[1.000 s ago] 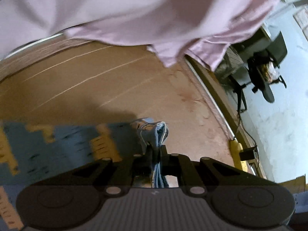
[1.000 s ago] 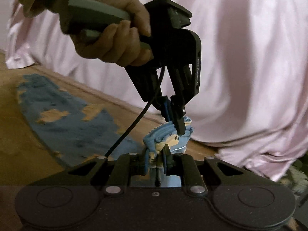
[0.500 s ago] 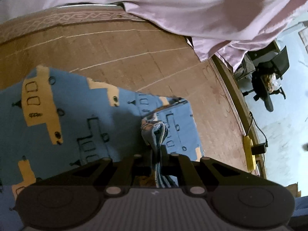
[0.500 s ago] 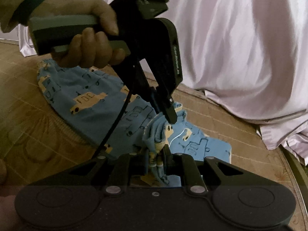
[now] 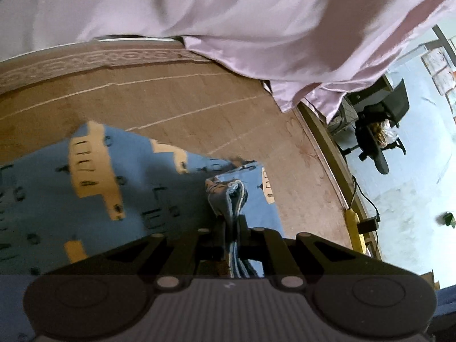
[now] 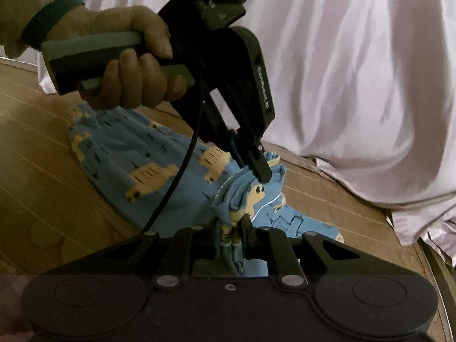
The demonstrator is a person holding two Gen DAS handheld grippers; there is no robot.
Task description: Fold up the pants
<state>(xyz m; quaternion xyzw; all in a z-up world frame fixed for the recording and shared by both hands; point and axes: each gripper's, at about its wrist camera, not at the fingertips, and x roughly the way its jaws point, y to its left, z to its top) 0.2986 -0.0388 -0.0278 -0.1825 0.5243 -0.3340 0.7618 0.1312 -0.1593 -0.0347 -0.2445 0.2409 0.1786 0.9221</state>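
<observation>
Blue pants point(image 5: 94, 188) with yellow car prints lie spread on a brown woven mat point(image 5: 176, 105). My left gripper point(image 5: 231, 222) is shut on a bunched edge of the pants point(image 5: 228, 196). In the right wrist view the pants point(image 6: 128, 154) stretch to the left, and my right gripper point(image 6: 232, 228) is shut on a gathered fold beside the left gripper's hold. A hand point(image 6: 131, 85) holds the left gripper point(image 6: 258, 169) there, its tips pinching the same bunch of cloth just above mine.
A pale pink sheet point(image 5: 228, 20) hangs over the mat's far side, seen also as the pink sheet point(image 6: 356, 71) behind the hand. The mat's right edge point(image 5: 327, 142) borders a pale floor with an office chair point(image 5: 379, 131) and a yellow power strip point(image 5: 354, 228).
Both grippers have carried the held edge of the pants down and over the spread cloth; the pants now lie flatter on the mat, with the grips unchanged.
</observation>
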